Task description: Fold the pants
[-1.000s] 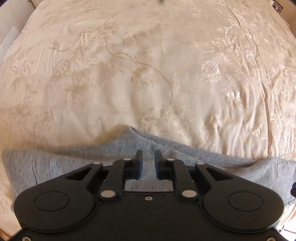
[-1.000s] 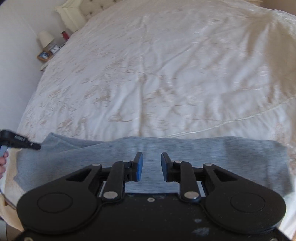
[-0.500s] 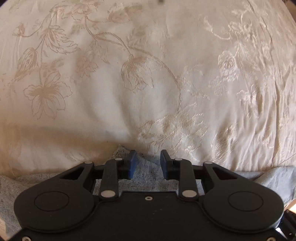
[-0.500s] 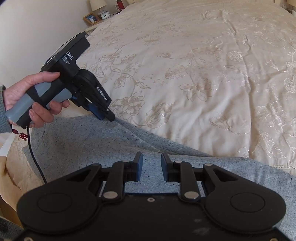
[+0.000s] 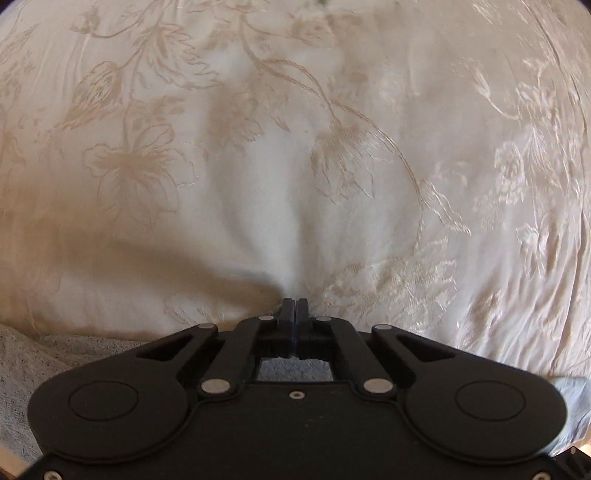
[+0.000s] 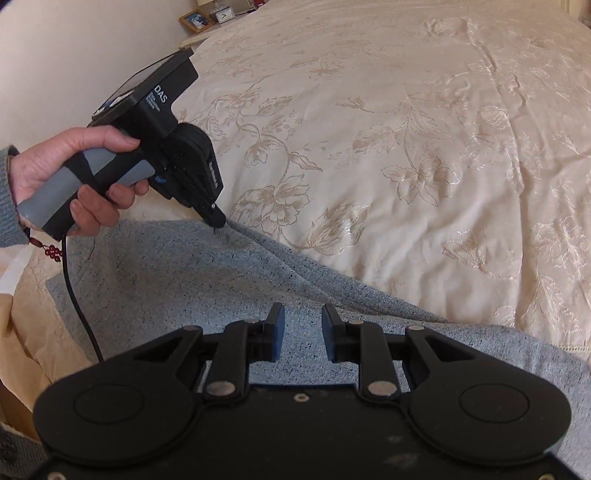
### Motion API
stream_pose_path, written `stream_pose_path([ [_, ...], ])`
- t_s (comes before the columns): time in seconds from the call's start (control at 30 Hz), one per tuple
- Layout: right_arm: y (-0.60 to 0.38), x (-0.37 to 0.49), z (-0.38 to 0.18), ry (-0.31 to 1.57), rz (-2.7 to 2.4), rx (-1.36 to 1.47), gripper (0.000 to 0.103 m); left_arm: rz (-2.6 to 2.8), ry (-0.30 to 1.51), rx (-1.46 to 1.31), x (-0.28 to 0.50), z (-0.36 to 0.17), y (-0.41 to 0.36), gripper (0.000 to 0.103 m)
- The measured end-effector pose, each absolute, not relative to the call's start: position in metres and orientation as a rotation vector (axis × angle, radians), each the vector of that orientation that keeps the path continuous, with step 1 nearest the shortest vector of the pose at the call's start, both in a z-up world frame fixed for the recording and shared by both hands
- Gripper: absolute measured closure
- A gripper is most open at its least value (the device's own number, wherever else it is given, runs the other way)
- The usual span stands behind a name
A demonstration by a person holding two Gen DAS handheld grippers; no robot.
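Note:
Grey pants (image 6: 192, 280) lie flat across the near edge of the bed. In the right wrist view my left gripper (image 6: 218, 221) points down at the far upper edge of the pants, its tips pressed into the cloth there. In the left wrist view the left gripper (image 5: 294, 308) is shut, with grey pants fabric (image 5: 44, 354) showing under and behind it; the pinched edge itself is hidden by the fingers. My right gripper (image 6: 300, 321) is open and empty, hovering just above the middle of the pants.
The cream floral bedspread (image 6: 406, 129) fills the area beyond the pants. A nightstand with a photo frame (image 6: 195, 19) and a small clock (image 6: 225, 14) stands by the wall at the far left. The bed edge (image 6: 22, 325) drops off at the near left.
The left gripper has closed from open onto the far edge of the pants and moved lower onto the bed. The right gripper has stayed open and shifted slightly closer.

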State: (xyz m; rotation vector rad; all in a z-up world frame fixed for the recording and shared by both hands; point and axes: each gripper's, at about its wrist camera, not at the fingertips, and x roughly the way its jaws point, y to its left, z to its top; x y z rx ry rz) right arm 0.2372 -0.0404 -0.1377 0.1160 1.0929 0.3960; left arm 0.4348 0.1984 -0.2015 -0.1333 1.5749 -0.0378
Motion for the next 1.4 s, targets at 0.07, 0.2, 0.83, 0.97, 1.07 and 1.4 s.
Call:
stream_pose_path([
  [0.07, -0.038, 0.247, -0.14, 1.088, 0.427, 0.084, 0.078, -0.02, 1.561, -0.07, 0.436, -0.203, 0.202, 0.103],
  [0.2, -0.032, 0.277, -0.158, 1.112, 0.501, 0.03, 0.078, -0.051, 1.547, -0.137, 0.433, -0.199, 0.223, 0.103],
  [0.83, 0.0, 0.32, -0.191, 1.117, 0.622, -0.261, 0.102, -0.17, 1.434, -0.064, 0.359, -0.157, 0.246, 0.101],
  [0.97, -0.014, 0.31, -0.184, 1.072, 0.563, -0.154, 0.093, -0.263, 1.411, -0.041, 0.361, -0.154, 0.221, 0.1],
  [1.07, -0.041, 0.296, -0.168, 1.036, 0.457, 0.033, 0.086, -0.313, 1.386, -0.02, 0.374, -0.158, 0.202, 0.099],
  [1.4, -0.088, 0.21, -0.171, 1.161, 0.238, 0.247, 0.086, -0.175, 1.315, 0.279, 0.406, -0.198, 0.189, 0.094],
])
